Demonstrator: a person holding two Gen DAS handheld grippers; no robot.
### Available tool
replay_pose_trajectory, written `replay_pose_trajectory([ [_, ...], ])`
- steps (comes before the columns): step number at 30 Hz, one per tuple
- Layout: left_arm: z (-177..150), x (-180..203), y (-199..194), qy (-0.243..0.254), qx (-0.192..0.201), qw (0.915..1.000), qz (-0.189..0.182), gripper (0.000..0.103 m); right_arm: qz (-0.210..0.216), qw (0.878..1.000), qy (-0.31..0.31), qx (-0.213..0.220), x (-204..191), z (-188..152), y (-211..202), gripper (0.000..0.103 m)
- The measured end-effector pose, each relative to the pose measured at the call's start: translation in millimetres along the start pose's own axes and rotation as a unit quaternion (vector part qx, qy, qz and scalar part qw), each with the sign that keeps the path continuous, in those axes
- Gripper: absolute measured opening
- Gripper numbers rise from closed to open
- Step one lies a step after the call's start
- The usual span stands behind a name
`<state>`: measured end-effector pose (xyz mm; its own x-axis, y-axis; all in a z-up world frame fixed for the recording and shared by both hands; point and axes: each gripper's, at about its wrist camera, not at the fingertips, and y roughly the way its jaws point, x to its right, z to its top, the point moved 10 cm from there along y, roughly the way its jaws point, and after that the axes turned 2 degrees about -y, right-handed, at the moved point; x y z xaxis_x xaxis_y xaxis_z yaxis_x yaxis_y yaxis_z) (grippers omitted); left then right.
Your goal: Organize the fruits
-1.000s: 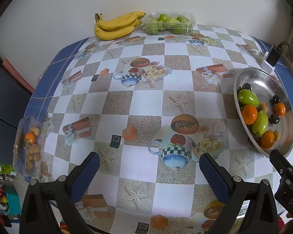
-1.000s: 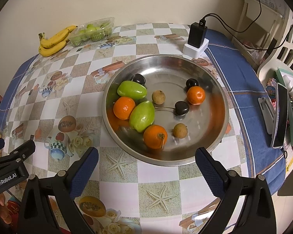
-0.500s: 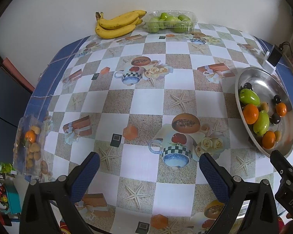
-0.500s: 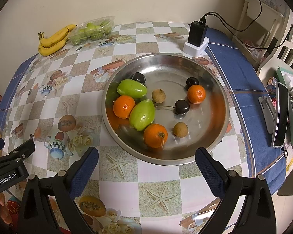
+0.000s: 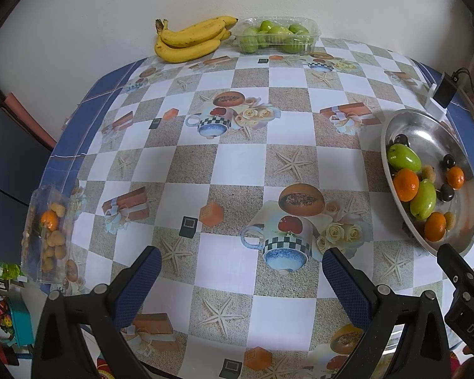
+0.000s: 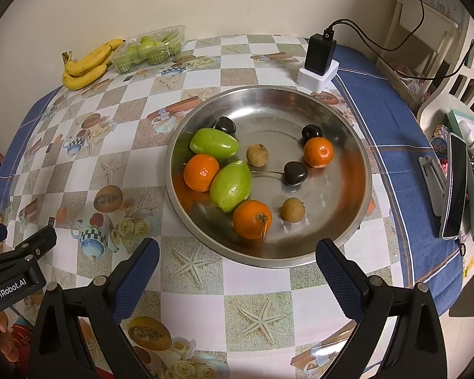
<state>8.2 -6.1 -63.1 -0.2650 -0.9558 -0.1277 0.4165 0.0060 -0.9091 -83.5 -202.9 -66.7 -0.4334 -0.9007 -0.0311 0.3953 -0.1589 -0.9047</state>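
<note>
A steel bowl (image 6: 341, 117) holds oranges (image 6: 252, 219), two green fruits (image 6: 230, 186), dark cherries (image 6: 295, 173) and small brown fruits (image 6: 293, 209). It also shows in the left wrist view (image 5: 426, 132) at the right. My right gripper (image 6: 237, 268) is open and empty just in front of the bowl's near rim. My left gripper (image 5: 241, 276) is open and empty above the checked tablecloth. A banana bunch (image 5: 192, 38) and a clear tray of green fruits (image 5: 276, 34) lie at the far edge. A clear box of small fruits (image 5: 47, 230) sits at the left edge.
A black charger on a white base (image 6: 319, 60) stands behind the bowl. A phone on a stand (image 6: 455, 186) and clutter sit off the table's right side. The wall runs behind the table (image 5: 237, 170).
The left wrist view has drawn back slightly, so the bananas and bowl sit a little farther in frame. The right gripper has barely moved. Both stay open.
</note>
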Motion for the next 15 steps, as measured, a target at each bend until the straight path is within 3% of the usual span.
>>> replay_pose_trajectory([
  [15,-0.6,-1.7,0.7,-0.001,-0.001,1.0,-0.001,0.103,0.001,1.0,0.002,-0.002,0.0,-1.3,0.8,0.099],
])
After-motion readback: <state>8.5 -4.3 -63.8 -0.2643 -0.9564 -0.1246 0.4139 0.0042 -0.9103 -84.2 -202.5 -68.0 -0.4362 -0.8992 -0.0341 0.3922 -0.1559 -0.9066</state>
